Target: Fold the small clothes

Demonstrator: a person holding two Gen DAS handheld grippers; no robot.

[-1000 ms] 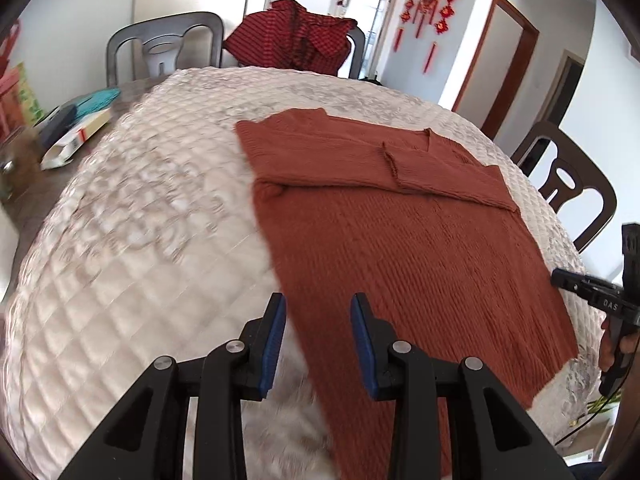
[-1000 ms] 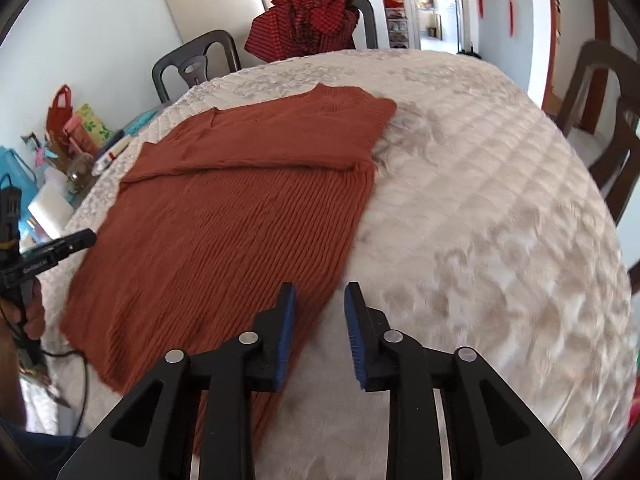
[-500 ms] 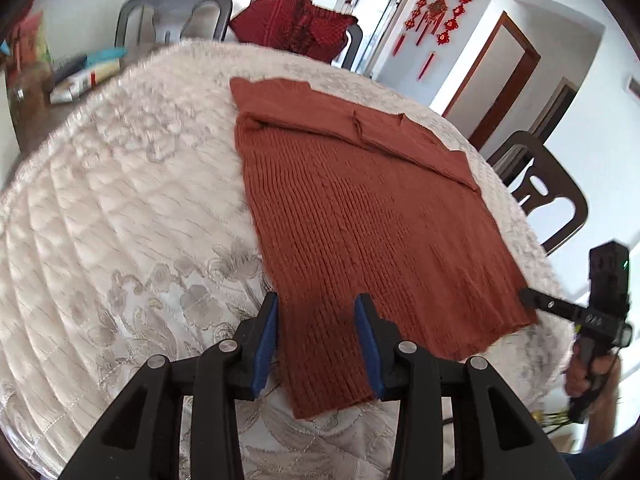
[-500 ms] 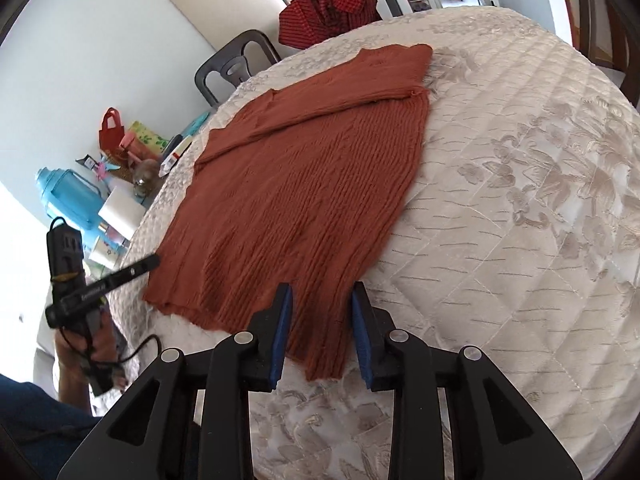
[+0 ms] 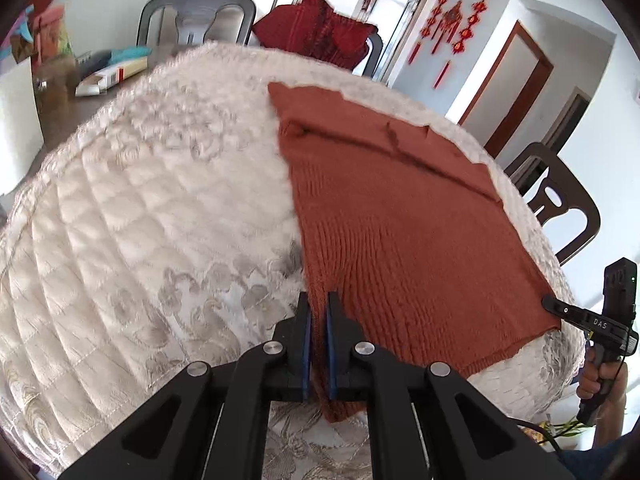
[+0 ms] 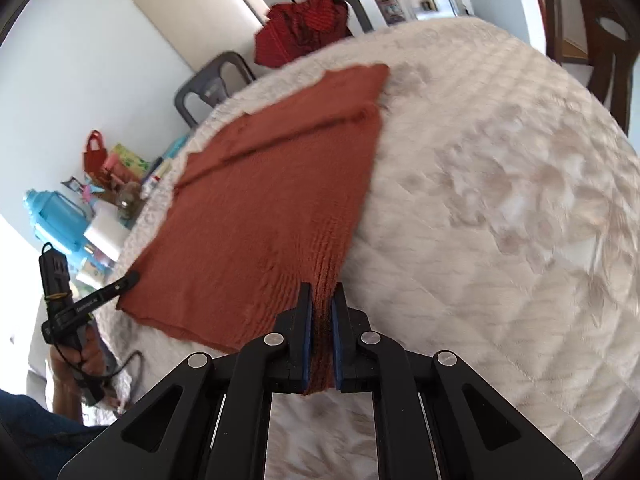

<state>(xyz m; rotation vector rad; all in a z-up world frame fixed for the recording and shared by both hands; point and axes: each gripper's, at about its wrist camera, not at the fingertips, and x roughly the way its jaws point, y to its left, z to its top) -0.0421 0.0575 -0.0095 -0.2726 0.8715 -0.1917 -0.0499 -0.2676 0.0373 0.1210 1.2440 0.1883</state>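
Rust knit sweater (image 5: 404, 240) as landmark. Quilted worktop (image 5: 152, 208) left of sweater bare, wide passage. Quilted cover right of sweater also bare in right wrist view. Beyond sweater's far edge: grey chair (image 5: 196, 20) and chair draped with red checked garment (image 5: 320, 36) block worktop rim. Dark wooden chair (image 5: 560, 208) stands off sweater's right side. Clutter of boxes (image 5: 108, 72), blue jug (image 6: 56, 216) crowds far-left edge.

left wrist: close, steeply down | right wrist: same | shared: sweater (image 5: 400, 220)
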